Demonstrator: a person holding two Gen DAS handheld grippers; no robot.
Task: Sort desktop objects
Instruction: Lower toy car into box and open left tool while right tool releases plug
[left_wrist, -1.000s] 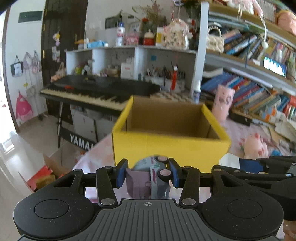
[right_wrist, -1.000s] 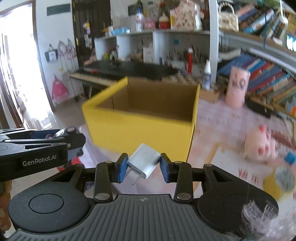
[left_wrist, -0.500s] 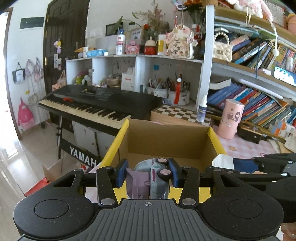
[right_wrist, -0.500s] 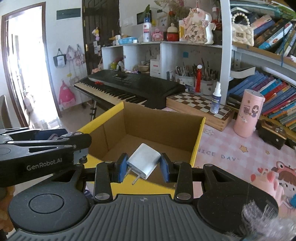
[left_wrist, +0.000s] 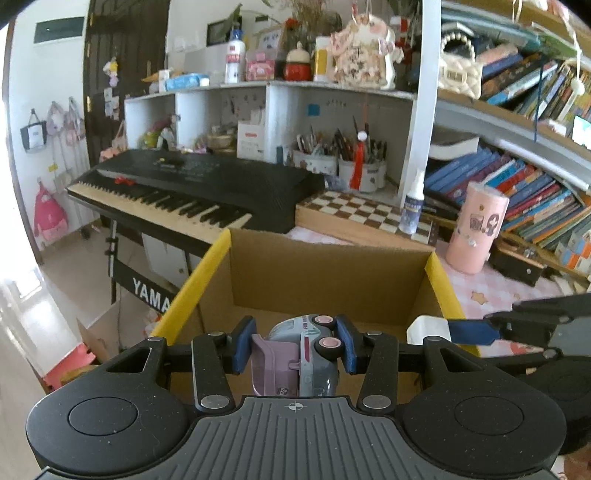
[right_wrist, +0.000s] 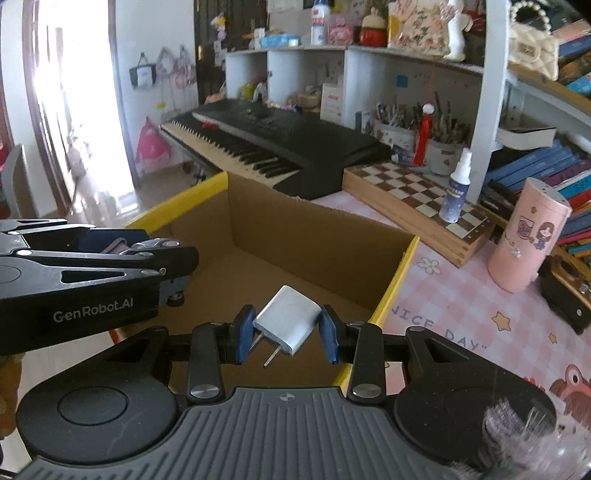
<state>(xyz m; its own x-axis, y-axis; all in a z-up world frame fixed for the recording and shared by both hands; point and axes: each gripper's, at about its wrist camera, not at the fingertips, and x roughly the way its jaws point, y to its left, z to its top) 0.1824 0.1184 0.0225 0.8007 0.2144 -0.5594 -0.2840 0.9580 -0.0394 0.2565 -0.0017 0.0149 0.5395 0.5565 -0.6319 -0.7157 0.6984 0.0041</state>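
Both grippers hang over the yellow box (right_wrist: 391, 284) — left gripper (left_wrist: 293, 345) clenches a toy car (left_wrist: 314, 354), right gripper (right_wrist: 286, 334) a white charger (right_wrist: 288, 319).

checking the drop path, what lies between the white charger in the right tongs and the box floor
Nothing: in the right wrist view the white charger hangs clamped over bare brown floor of the yellow box.

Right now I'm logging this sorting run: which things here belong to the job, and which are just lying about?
In the job:
- toy car, in the left gripper
- white charger, in the right gripper
- yellow box

Lying about:
- keyboard
- chessboard
- spray bottle
- pink canister
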